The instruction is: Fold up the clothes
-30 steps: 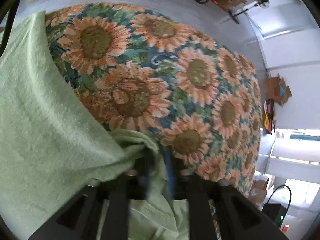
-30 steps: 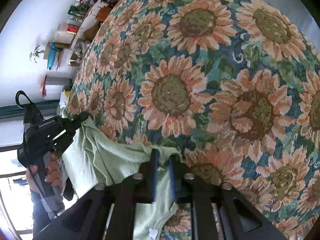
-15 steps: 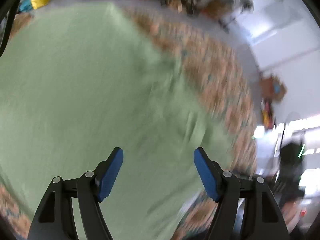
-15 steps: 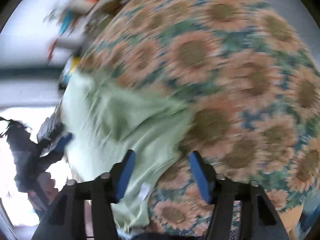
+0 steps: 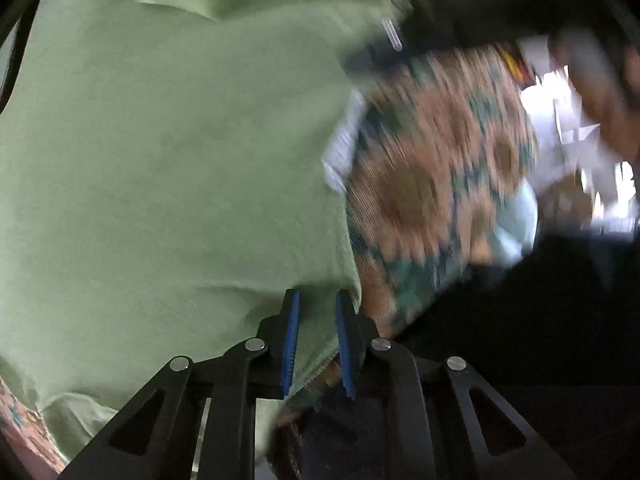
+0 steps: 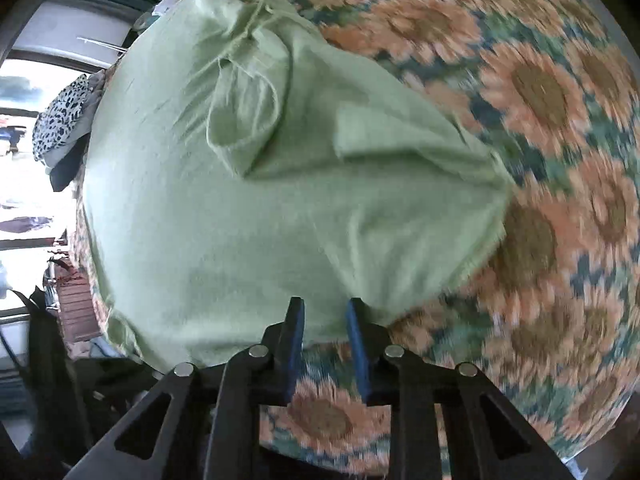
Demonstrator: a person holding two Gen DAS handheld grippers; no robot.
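Both tongs shifted, green garment (image 6: pixel 248 200) edge between left tongs (image 5: pixel 316 336).

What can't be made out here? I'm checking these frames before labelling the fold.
- Left wrist view: the right half is motion-blurred; the dark shape at top right cannot be identified.
- Left gripper: whether its pads pinch the green garment's edge is unclear.
- Right gripper: the garment's near hem lies between its fingers; grip unclear.
- Right wrist view: the sunflower cloth blurs at right; the garment's folded underside is hidden.
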